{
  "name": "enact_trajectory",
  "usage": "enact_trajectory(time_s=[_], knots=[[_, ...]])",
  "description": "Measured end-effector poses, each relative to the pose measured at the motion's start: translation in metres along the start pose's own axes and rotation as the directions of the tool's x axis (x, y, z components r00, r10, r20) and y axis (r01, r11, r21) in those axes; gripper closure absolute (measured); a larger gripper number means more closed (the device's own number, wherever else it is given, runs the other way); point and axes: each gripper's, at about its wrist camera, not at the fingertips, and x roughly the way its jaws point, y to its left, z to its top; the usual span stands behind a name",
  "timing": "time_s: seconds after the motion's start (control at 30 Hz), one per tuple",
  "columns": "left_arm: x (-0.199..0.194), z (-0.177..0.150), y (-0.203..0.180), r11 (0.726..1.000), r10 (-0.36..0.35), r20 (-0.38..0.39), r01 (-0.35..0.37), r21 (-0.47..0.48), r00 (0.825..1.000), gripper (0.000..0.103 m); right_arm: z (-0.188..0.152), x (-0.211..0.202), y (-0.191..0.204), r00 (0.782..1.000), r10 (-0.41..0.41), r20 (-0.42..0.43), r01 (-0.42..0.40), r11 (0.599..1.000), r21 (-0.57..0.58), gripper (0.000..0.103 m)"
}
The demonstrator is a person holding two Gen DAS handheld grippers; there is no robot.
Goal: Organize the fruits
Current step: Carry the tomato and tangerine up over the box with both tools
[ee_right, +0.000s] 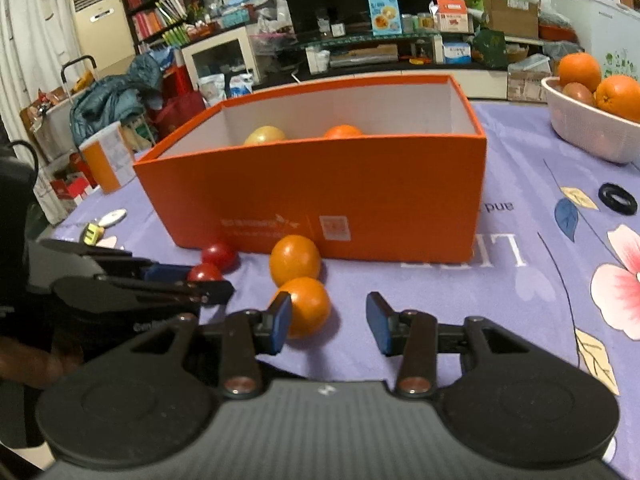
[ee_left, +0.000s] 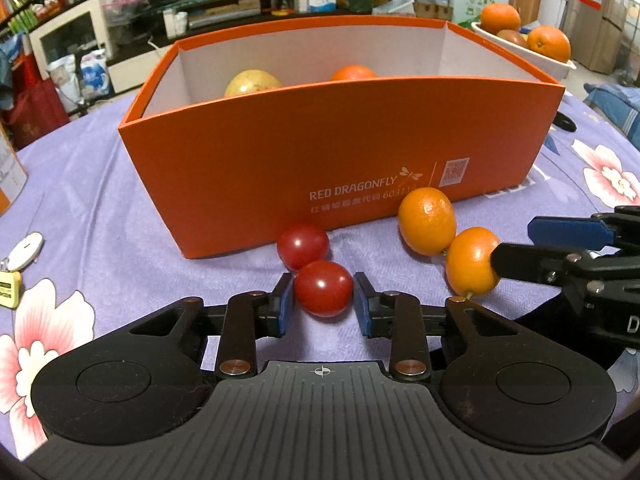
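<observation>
While parked low over the purple floral tablecloth (ee_left: 120,184), straddling fruit at both tools:

Left gripper (ee_left: 323,300): spread, blue pads (ee_left: 285,300) on either side of the near cherry tomato (ee_left: 323,294); left pad touching or nearly touching it, right pad just clear; not clamped.
Near cherry tomato: between the left tool's fingers, resting on the cloth, touching the far cherry tomato (ee_left: 303,245) just ahead.
Far cherry tomato: ahead of the left fingertips, close against the front wall of the orange box (ee_left: 320,152).
Right gripper (ee_right: 329,318): wide apart, nothing gripped; left pad (ee_right: 282,316) against the side of the near kumquat (ee_right: 308,306), right pad well clear of it.
Near kumquat: just inside the right tool's left finger, on the cloth, touching the far kumquat (ee_right: 295,259) beyond it.
Far kumquat: ahead of the right fingertips, just before the box's front wall.
Orange box: straight ahead of both tools, open on top; yellow fruit (ee_right: 265,136) and orange fruit (ee_right: 343,131) showing above the near wall.
White basket (ee_right: 588,132): far ahead and right of the right tool, holding oranges (ee_right: 618,96).
Black ring (ee_right: 618,199): right of the box, flat on the cloth.
</observation>
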Motion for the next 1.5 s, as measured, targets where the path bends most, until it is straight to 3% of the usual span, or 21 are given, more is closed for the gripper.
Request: enact_trajectory(time_s=[0.37,0.63,0.87,1.07,1.5], knots=[[0.001,-0.001,-0.001,1.0,0.001,0.003,-0.001,0.011,1.0,0.103,0.007,0.026,0.006,0.992,0.108,-0.062,-0.104,0.993,0.058,0.055],[0.002,-0.001,-0.002,1.0,0.001,0.004,-0.001,0.011,1.0,0.103,0.006,0.024,0.009,0.992,0.103,-0.078,-0.098,0.993,0.059,0.059],[-0.005,0.002,-0.003,1.0,0.013,0.022,-0.013,0.002,1.0,0.103,0.007,0.004,0.018,0.997,0.069,-0.02,-0.07,0.997,-0.039,0.059],[-0.027,0.009,-0.009,0.997,0.074,0.084,-0.074,-0.005,0.994,0.103,0.007,-0.007,0.026,0.999,0.048,0.025,-0.045,0.993,-0.109,0.059],[-0.061,0.023,0.002,0.982,0.166,0.135,-0.15,-0.117,0.977,0.103,0.019,-0.028,0.034,0.996,0.023,0.09,-0.012,0.992,-0.126,0.059]])
